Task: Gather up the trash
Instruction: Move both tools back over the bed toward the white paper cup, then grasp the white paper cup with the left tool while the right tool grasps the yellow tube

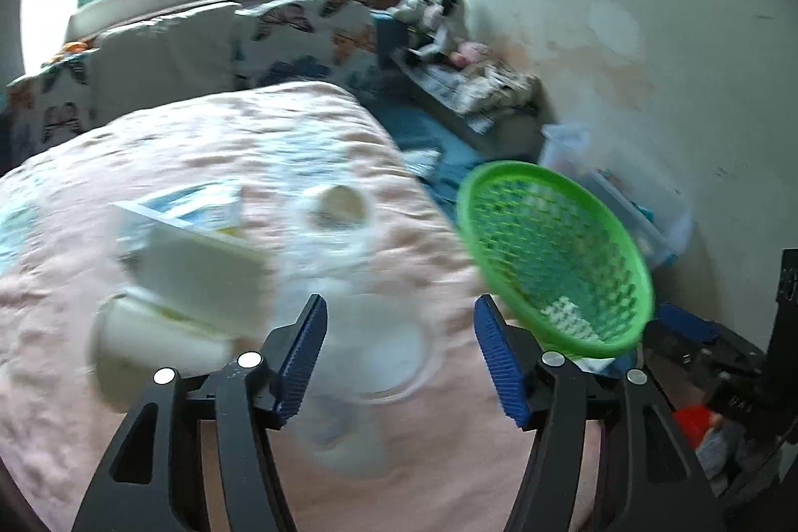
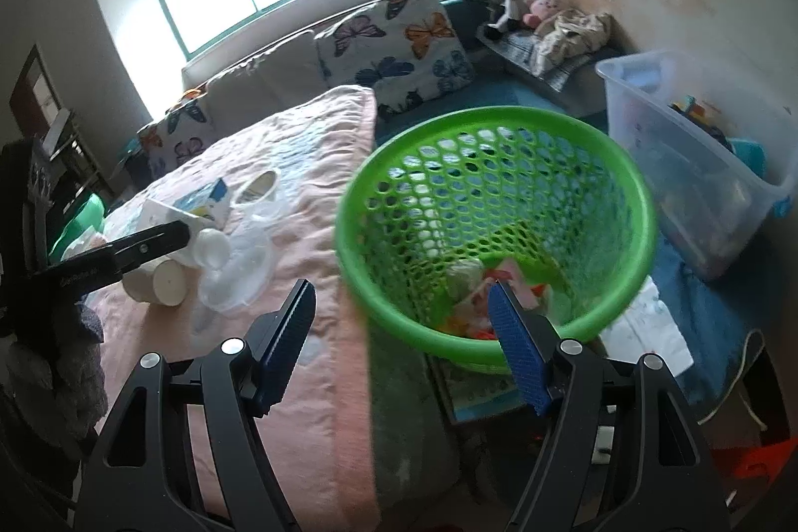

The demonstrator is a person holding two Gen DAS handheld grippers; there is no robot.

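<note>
Left tongs (image 1: 399, 350): apart, nothing between the pads, held over the pink bedspread (image 1: 199, 457) with a clear plastic lid (image 1: 386, 352) lying flat just below the gap. Right tongs (image 2: 401, 332): clamped on the near rim of the green basket (image 2: 498, 203), one pad outside the wall, the other inside; the basket is held beside the bed's right edge, tipped toward the camera.

Step judged: between pickups. Some trash (image 2: 479, 292) is already seen in the basket bottom; more remains on the bed.

Remaining, left of the basket: white cup (image 2: 159, 277) on its side, clear cup (image 2: 259, 188), white box (image 1: 199, 267) with a printed packet (image 2: 207, 198) behind it, all close together.

Next move, as a judgement: the left tongs are to be lowered onto the nearest piece. The flat lid gives little edge to pinch; the cup rim looks easier. The basket should be kept close and its mouth up for the drop.
</note>
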